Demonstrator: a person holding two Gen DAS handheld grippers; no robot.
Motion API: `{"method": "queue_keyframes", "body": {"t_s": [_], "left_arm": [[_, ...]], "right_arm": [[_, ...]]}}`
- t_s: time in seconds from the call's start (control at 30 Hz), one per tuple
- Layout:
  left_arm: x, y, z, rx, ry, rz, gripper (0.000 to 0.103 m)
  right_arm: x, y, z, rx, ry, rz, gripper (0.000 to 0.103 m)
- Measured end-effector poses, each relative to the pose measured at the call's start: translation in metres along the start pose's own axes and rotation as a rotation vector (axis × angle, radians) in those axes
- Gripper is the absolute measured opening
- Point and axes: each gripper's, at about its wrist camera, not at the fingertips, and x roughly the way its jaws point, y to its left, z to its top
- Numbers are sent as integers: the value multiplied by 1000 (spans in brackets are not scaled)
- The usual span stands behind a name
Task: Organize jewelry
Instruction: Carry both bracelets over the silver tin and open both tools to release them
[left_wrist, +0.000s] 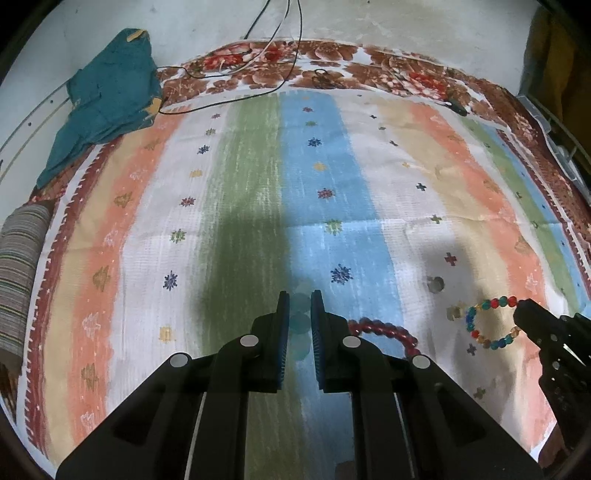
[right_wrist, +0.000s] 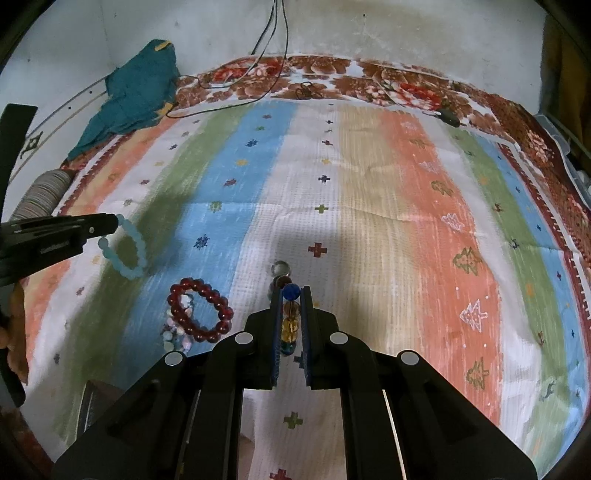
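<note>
My left gripper (left_wrist: 298, 299) is shut on a pale blue bead bracelet (left_wrist: 300, 325); in the right wrist view that bracelet (right_wrist: 127, 251) hangs from its tip (right_wrist: 110, 223) above the striped cloth. My right gripper (right_wrist: 291, 291) is shut on a multicoloured bead bracelet (right_wrist: 290, 314); in the left wrist view its tip (left_wrist: 524, 310) holds that ring of beads (left_wrist: 487, 325). A dark red bead bracelet (right_wrist: 201, 310) lies on the cloth between the grippers, also in the left wrist view (left_wrist: 388, 330). A pale pastel bead bracelet (right_wrist: 175, 332) lies partly under it.
A striped cloth (right_wrist: 369, 206) covers the surface. A clear bead (right_wrist: 279, 267) lies just ahead of my right gripper. A teal cloth (left_wrist: 107, 99) and loose wires (left_wrist: 258, 59) lie at the far edge. A striped roll (left_wrist: 18, 273) is at the left.
</note>
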Motion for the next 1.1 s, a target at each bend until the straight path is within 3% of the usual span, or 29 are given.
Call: {"method": "queue_keyframes", "body": {"t_s": [0.57, 1.1], "left_arm": [[-47, -20, -28, 50, -67, -26, 11], [-95, -37, -54, 79, -124, -129, 11]], "right_arm": [[-39, 13, -11, -43, -70, -23, 10], [-77, 29, -28, -64, -140, 66, 10]]}}
